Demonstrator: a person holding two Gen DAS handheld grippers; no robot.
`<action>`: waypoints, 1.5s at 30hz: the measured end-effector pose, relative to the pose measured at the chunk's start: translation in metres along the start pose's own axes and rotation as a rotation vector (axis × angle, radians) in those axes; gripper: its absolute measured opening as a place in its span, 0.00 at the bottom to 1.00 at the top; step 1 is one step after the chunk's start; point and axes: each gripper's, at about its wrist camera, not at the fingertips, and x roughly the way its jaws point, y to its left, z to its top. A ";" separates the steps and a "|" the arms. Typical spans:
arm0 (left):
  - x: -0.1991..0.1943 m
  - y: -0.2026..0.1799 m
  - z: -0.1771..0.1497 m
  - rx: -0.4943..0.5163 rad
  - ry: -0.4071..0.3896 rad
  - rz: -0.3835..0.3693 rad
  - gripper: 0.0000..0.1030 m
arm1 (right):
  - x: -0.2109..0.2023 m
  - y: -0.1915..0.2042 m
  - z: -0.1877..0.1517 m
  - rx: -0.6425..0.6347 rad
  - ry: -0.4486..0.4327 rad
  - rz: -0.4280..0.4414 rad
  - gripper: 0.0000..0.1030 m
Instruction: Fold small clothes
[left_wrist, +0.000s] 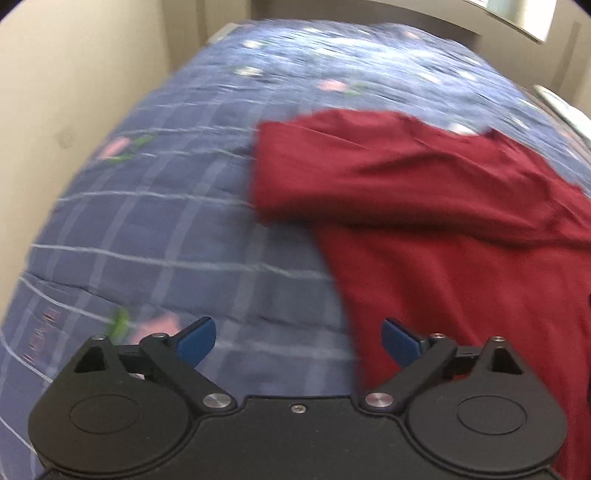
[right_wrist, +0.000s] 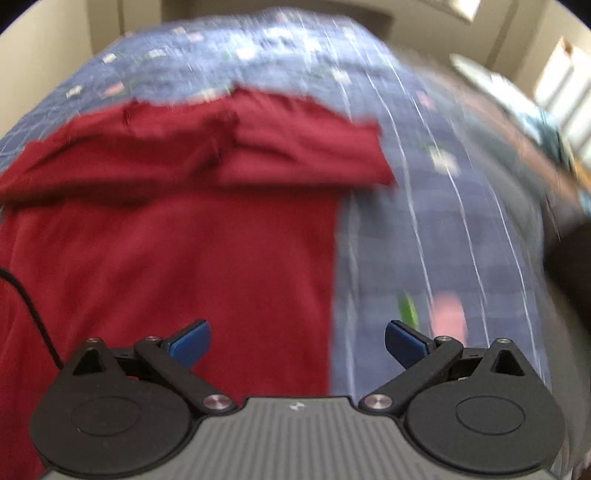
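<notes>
Jaws of both the left gripper (left_wrist: 298, 341) and right gripper (right_wrist: 297, 341) are gaping, holding nothing. Soft dark-red cotton shirt (left_wrist: 443, 221) is lying limp on the blue checked bedspread (left_wrist: 166, 221); pinching the sleeve edges seems best

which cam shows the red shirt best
The right wrist view: the red shirt fills its left and centre, both sleeve ends visible. The left wrist view shows only one sleeve and side, the rest cut off at the frame's right edge.
</notes>
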 end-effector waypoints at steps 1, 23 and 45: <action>-0.003 -0.006 -0.004 0.024 0.017 -0.029 0.95 | -0.005 -0.005 -0.009 0.025 0.031 0.002 1.00; -0.051 -0.044 -0.116 -0.068 0.411 -0.091 0.85 | -0.047 -0.043 -0.108 0.228 0.054 0.271 0.32; -0.137 -0.040 -0.125 0.018 0.211 0.047 0.02 | -0.097 -0.069 -0.102 -0.027 -0.097 0.200 0.08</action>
